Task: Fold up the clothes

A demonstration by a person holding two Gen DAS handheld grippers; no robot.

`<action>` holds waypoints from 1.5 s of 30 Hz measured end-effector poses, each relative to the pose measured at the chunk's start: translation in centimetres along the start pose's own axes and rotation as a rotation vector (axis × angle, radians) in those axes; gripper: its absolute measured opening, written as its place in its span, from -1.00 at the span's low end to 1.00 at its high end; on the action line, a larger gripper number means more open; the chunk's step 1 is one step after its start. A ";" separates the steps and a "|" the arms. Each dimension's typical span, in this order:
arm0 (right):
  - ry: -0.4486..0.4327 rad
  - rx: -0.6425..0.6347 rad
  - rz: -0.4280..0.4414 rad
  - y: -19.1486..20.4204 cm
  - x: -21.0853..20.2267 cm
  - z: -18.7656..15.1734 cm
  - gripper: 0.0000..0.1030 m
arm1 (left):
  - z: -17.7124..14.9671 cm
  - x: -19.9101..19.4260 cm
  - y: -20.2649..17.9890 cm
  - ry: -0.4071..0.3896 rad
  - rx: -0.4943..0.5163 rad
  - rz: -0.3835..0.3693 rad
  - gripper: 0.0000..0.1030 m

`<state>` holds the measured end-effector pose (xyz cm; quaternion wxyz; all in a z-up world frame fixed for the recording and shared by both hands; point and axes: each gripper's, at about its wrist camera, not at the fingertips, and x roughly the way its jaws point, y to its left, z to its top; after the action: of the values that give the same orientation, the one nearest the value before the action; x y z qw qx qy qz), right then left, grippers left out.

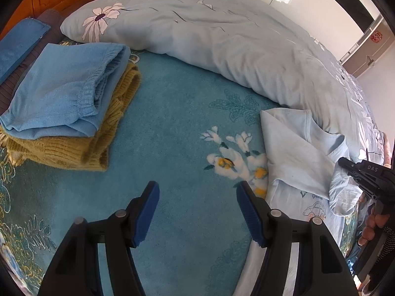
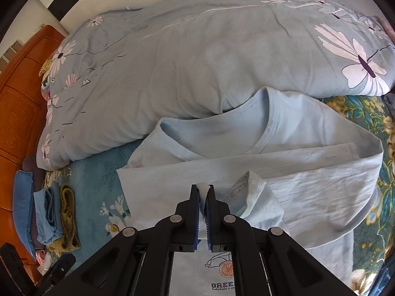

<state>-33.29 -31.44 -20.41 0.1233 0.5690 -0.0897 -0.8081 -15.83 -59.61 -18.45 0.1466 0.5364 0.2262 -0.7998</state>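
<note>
A pale blue long-sleeved shirt (image 2: 308, 180) with a car print lies on the teal floral bed cover (image 1: 172, 113), one sleeve laid across its chest. My right gripper (image 2: 204, 189) is shut on the cuff of the shirt's sleeve (image 2: 256, 197), white fabric pinched between its blue pads. In the left wrist view the same shirt (image 1: 296, 153) lies at the right, with the right gripper (image 1: 355, 170) holding a bunched sleeve end. Over bare bed cover, left of the shirt, my left gripper (image 1: 197, 190) hangs open, nothing between its fingers.
A stack of folded clothes sits at the left: blue trousers (image 1: 61, 88) on a mustard knit sweater (image 1: 93, 148). A bulky light-blue flowered duvet (image 1: 209, 32) fills the far side of the bed. An orange wooden headboard (image 2: 17, 113) stands beyond. A hand (image 1: 372, 227) shows at the right edge.
</note>
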 end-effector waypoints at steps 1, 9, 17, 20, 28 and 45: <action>0.006 -0.008 -0.004 0.3 0.4 -0.2 -0.83 | -0.1 0.1 0.0 0.003 0.002 -0.001 0.29; -0.050 -0.071 -0.005 -0.9 -4.2 -0.5 -0.58 | 0.0 0.3 -1.7 0.021 0.027 -0.030 0.29; -0.115 -0.059 -0.065 -7.6 -11.5 -1.2 0.00 | 0.9 1.5 -8.3 0.046 0.118 -0.141 0.29; -0.078 -0.005 -0.090 -10.9 -11.7 -2.4 0.00 | 0.7 3.0 -12.1 0.082 0.166 -0.213 0.29; -0.018 0.085 -0.063 -14.9 -10.5 -6.2 0.00 | -2.3 8.5 -18.4 0.191 0.248 -0.221 0.29; 0.021 0.116 -0.021 -17.2 -9.5 -8.5 0.00 | -2.6 10.0 -17.1 0.253 -0.004 -0.341 -0.82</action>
<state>-23.91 -12.20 -19.63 0.0825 0.5846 -0.1291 -0.7967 -25.81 -43.56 -25.04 -0.0192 0.5863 0.3321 -0.7387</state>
